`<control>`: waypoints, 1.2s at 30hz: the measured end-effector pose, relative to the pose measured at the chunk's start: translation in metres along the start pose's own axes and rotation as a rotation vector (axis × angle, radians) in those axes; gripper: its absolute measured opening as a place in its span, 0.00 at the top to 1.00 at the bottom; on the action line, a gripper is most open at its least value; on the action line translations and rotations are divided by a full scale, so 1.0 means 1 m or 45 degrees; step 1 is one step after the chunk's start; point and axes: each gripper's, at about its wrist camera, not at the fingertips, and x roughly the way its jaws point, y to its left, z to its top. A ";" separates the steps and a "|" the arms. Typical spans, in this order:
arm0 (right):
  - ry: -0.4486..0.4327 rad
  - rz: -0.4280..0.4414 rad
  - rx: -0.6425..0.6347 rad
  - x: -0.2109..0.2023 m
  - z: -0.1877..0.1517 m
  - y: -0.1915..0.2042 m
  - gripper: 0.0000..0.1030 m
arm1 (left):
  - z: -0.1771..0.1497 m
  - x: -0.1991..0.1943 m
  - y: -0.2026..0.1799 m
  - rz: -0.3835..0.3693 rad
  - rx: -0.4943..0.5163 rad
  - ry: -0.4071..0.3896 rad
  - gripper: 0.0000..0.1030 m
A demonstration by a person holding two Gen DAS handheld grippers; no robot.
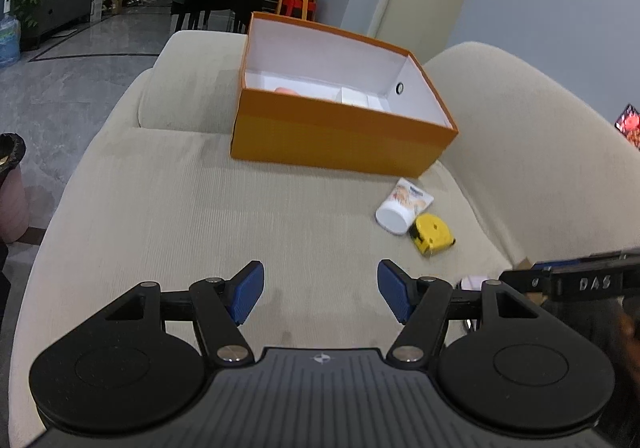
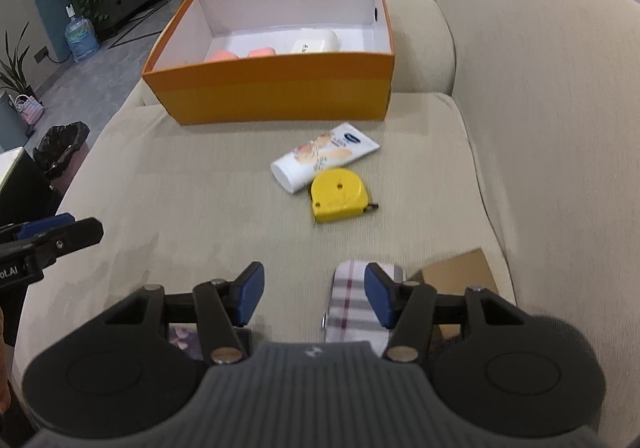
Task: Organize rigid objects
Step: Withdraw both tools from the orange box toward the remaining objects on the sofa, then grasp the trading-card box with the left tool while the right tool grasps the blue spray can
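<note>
Meanwhile both grippers gape empty: left gripper [image 1: 320,290] over bare sofa cushion [image 1: 180,216], right gripper [image 2: 314,296] beside a plaid case [image 2: 348,300]. Tube [image 2: 320,156] and yellow tape measure [image 2: 340,196] lie mid-frame, below the orange box [image 2: 276,88].

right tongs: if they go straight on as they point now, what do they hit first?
Likely the plaid case lying just inside the right pad of the right tongs, or bare sofa cushion beside it. Depth is unclear. The yellow tape measure lies further on.
</note>
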 end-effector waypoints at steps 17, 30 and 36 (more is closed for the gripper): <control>-0.006 -0.072 0.106 -0.006 -0.025 -0.047 0.36 | -0.046 -0.002 -0.029 -0.119 0.197 0.167 0.26; 0.022 -0.059 0.058 0.000 -0.026 -0.039 0.35 | -0.079 0.022 -0.064 -0.079 0.288 0.337 0.21; 0.034 -0.057 0.046 0.002 -0.026 -0.037 0.35 | -0.086 0.031 -0.069 -0.040 0.300 0.361 0.16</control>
